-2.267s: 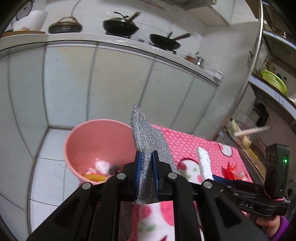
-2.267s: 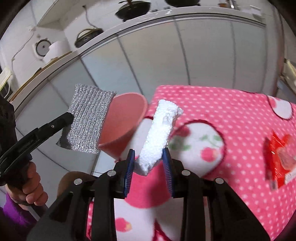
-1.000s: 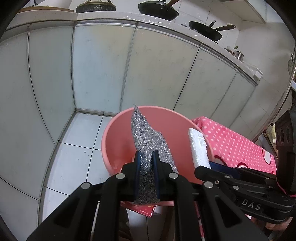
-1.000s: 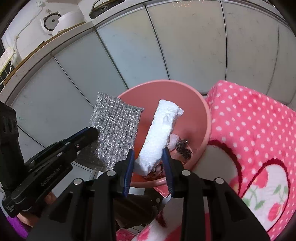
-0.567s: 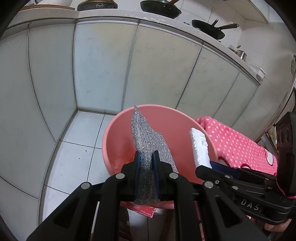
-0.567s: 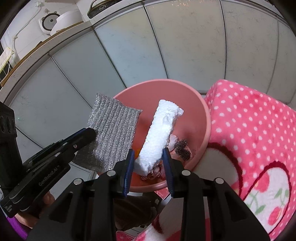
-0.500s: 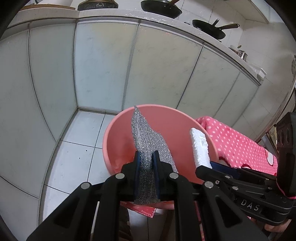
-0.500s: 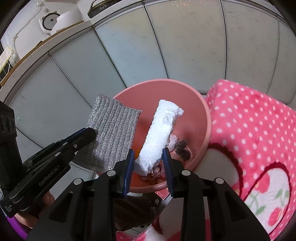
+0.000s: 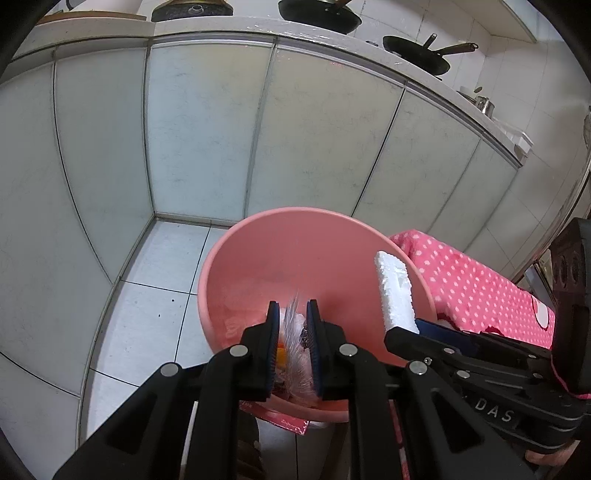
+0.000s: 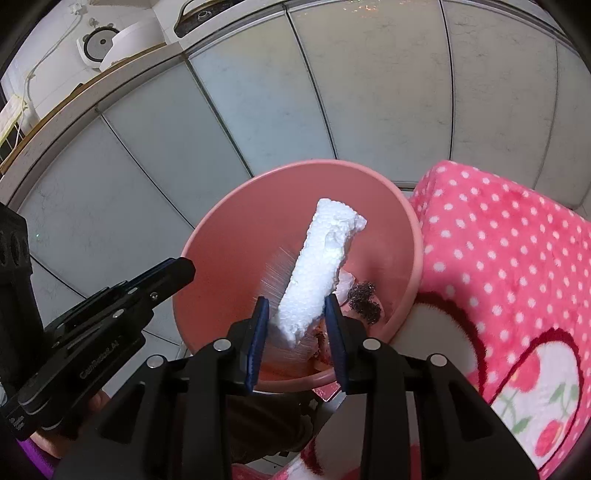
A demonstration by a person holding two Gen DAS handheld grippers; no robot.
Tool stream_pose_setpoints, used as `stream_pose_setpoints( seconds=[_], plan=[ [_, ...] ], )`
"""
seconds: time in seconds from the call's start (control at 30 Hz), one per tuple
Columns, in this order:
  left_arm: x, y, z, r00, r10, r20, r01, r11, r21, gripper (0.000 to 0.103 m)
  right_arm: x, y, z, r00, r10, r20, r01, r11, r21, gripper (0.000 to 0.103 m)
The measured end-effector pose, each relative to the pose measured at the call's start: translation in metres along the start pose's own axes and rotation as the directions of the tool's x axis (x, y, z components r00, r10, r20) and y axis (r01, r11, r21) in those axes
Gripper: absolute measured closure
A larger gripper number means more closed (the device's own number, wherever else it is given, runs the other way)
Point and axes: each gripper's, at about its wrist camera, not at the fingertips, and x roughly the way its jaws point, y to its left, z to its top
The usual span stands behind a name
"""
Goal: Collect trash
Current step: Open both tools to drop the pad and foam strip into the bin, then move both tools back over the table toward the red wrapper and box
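Our right hand-held gripper (image 10: 297, 325) is clamped on the low end of the white foam block (image 10: 319, 271), which pokes up and forward over the pink bin (image 9: 236, 266). Foam like this looks feather-light and stiff but crumbly — we'd guess it snaps or sheds beads if squeezed hard, so a gentle pinch across the flat sides near one end, as it's held now, seems right. It probably won't slip much, since the surface is rough.

The left hand-held gripper (image 9: 291, 325) has its blue pads parted a little, with nothing pinched between them. There's a blurred silvery streak (image 9: 293, 332) in the gap, most likely the shiny mesh scrap dropping into the bin (too smeared to be sure).

The bin already has stuff at the bottom: a dark scrubby wad (image 10: 364, 298), some whitish bits, something orange. It sits on the white tiled floor (image 9: 147, 295) right beside the pink polka-dot blanket (image 10: 509, 258) — soft and fuzzy, so anything light landing there would just sit. Behind it are pale cabinet fronts (image 9: 207, 129) under a bench with dark pans (image 9: 319, 16), so it's a tight kitchen corner.
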Motion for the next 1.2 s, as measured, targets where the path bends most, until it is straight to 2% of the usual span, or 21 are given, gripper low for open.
stream_pose_setpoints(
  seconds=[0.2,0.3,0.43,0.6,0.7,0.93,1.2],
  plan=[
    [0.001,-0.003,0.001,1.0,0.01,-0.005,-0.01,1.0,0.007,0.087,-0.003,-0.004,0.003,1.0,-0.016,0.012,0.016,1.0,0.019,0.07],
    [-0.001,-0.004,0.002,1.0,0.017,0.002,-0.017,1.0,0.006,0.072,-0.005,-0.005,0.003,1.0,-0.016,0.015,0.016,1.0,0.022,0.07],
    [-0.007,-0.006,0.002,1.0,0.014,0.012,-0.014,1.0,0.015,0.068,-0.007,-0.002,0.003,1.0,-0.017,0.015,0.017,1.0,0.017,0.07],
    [-0.015,-0.005,0.004,1.0,0.005,0.026,-0.006,1.0,0.017,0.067,-0.013,-0.002,0.003,1.0,-0.011,0.03,0.011,1.0,0.012,0.069],
    [-0.02,-0.004,0.003,0.999,0.009,0.032,-0.01,1.0,0.021,0.067,-0.016,-0.005,0.005,0.999,-0.007,0.042,0.007,1.0,0.012,0.057],
    [-0.035,-0.002,0.0,0.999,0.002,0.041,-0.003,1.0,0.012,0.067,-0.032,-0.01,-0.002,0.997,-0.001,0.073,-0.001,1.0,0.027,0.057],
    [-0.052,-0.003,-0.004,0.998,-0.056,0.026,0.058,0.996,-0.065,0.063,-0.071,-0.018,-0.026,0.985,-0.112,0.131,0.105,0.993,0.06,0.057]
  ],
)
